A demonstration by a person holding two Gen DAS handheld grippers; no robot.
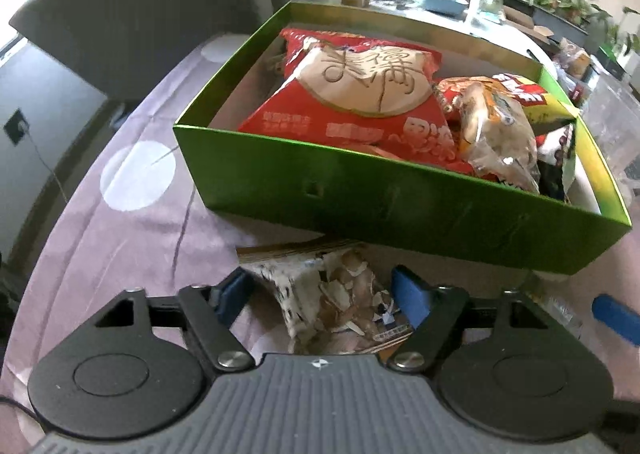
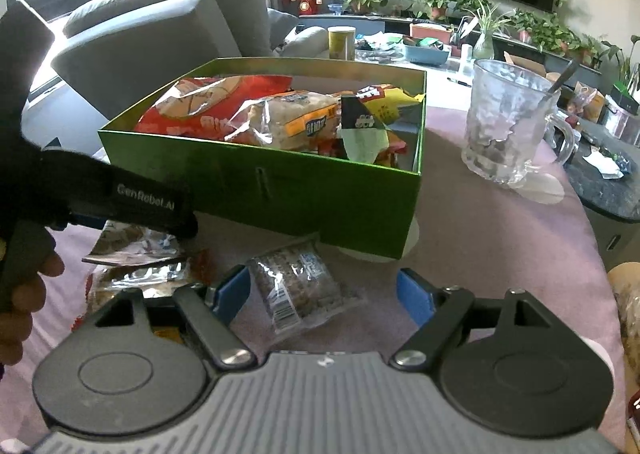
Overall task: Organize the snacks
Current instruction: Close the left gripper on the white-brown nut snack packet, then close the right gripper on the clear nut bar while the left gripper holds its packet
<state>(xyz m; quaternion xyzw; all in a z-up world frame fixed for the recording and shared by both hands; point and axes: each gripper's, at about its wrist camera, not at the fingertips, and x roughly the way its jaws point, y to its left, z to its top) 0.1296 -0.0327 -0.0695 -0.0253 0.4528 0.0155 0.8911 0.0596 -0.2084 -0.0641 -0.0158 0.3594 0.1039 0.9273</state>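
Left gripper, seen from its own wrist camera, hangs at 6 o'clock of the green box with its blue pads on either side of a crinkled clear snack packet that lies on the mauve tablecloth. Whether the pads already press the packet cannot be told; the jaws stand at a middling width. Right gripper holds its jaws wide and empty over a small clear-wrapped bar, which lies between the pads without touching either.

Inside the box lie a large red bag, a clear-wrapped bun packet at 3 o'clock of it, a yellow-and-red pack and a dark packet near the box's right wall. The box thus appears well filled, and most of the sorting is judged complete.

Outside the box, in the right wrist view, two foil packets rest at 9 o'clock of the bar, under the black body of the left gripper, which a hand carries. Three or four items therefore remain on the cloth, all just beside the box's near wall.

A glass mug with a spoon stands at 3 o'clock of the box, well apart from the packets, and plays no evident part in the task.
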